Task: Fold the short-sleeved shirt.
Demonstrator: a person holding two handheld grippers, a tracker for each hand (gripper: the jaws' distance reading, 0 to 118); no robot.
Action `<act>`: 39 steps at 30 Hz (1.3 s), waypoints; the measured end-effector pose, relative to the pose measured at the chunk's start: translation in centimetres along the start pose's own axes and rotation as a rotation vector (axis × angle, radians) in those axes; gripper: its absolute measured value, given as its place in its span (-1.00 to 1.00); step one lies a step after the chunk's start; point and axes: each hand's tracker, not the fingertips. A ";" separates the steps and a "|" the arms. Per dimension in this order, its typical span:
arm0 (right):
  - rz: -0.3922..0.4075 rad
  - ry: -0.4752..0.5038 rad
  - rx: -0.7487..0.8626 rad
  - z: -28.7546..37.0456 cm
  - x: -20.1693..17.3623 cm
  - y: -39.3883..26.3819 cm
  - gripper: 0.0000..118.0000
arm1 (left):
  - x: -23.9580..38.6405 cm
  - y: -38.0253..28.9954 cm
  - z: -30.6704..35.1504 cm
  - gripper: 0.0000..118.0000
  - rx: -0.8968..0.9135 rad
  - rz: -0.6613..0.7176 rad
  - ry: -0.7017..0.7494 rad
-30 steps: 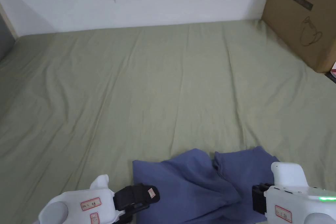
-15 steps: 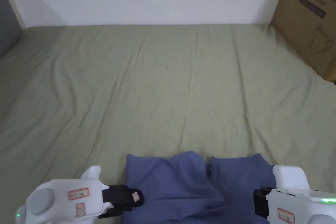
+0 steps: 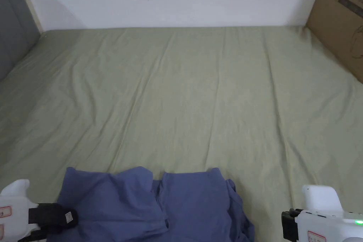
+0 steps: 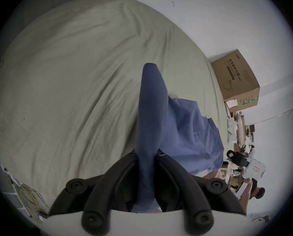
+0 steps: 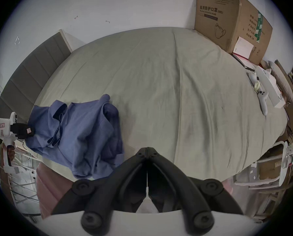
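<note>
The blue short-sleeved shirt (image 3: 156,203) lies crumpled on the near part of the green bed sheet (image 3: 198,94), left of the middle. My left gripper (image 3: 65,218) is at the shirt's left edge. In the left gripper view its jaws are shut on a raised fold of the blue shirt (image 4: 149,113), with the left gripper (image 4: 146,154) pinching the cloth. My right gripper (image 3: 289,223) sits low at the right, apart from the shirt. In the right gripper view the right gripper (image 5: 147,148) has its jaws pressed together with nothing in them, and the shirt (image 5: 81,130) lies to its left.
A large cardboard box (image 3: 340,19) stands on the bed's far right corner. A grey padded headboard (image 3: 14,23) borders the left side. White controllers (image 5: 261,101) and clutter line the bed's right edge. A white wall runs along the far side.
The left gripper has pulled the shirt to the left across the sheet. The right gripper, earlier over the shirt's right part, now sits clear of it. The camera has turned left.
</note>
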 end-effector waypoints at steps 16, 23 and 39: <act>-0.089 -0.008 0.019 0.9 4.5 -1.0 -1.00 | 24.6 -1.0 -2.0 -0.80 0.031 -0.406 -0.095; -0.149 -0.026 0.005 0.9 7.2 -2.3 -1.00 | 30.8 -5.1 -11.9 -0.59 -0.195 -0.542 -0.123; -0.183 -0.015 -0.036 -0.4 7.7 -3.2 -1.00 | 24.5 -2.9 -11.1 -1.00 -0.076 -0.452 0.069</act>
